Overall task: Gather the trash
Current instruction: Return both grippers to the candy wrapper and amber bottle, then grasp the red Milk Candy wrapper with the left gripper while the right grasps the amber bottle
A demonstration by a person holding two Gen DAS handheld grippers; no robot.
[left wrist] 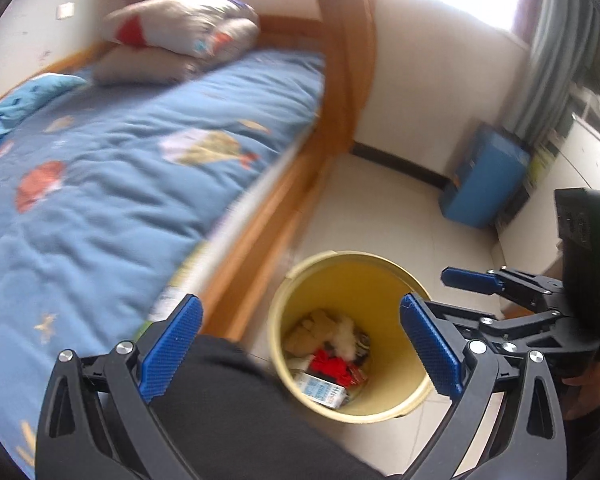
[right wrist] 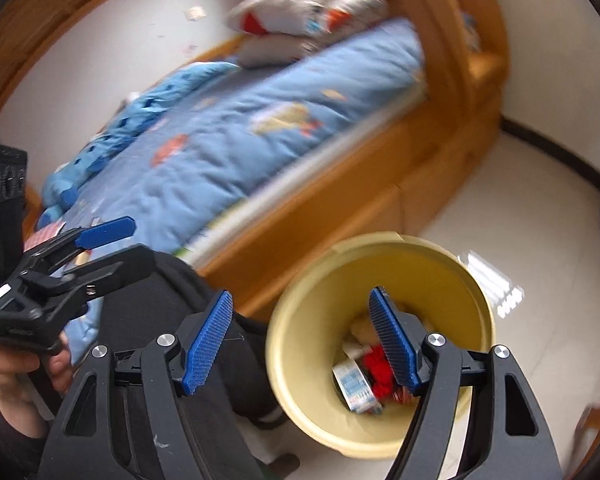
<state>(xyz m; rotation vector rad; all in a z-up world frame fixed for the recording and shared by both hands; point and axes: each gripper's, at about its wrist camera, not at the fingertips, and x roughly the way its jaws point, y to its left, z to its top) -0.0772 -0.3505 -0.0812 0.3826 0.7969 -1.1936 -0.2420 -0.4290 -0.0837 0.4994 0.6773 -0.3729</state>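
Blue ribbed pads on black struts: left gripper spread wide with nothing between, right gripper likewise parted and empty. Dark fabric of a trouser leg just beneath, partly blocking the floor. Just beyond, round pale-yellow plastic bin upright on glossy white tiles, trash in its bottom: crumpled red wrapper, white-and-blue carton, tan scraps, white fluff. Close beside the bin, orange wooden bed frame under a quilted blue bedspread with patches. Farther off, stacked pillows, blue box against the wall, striped curtain.
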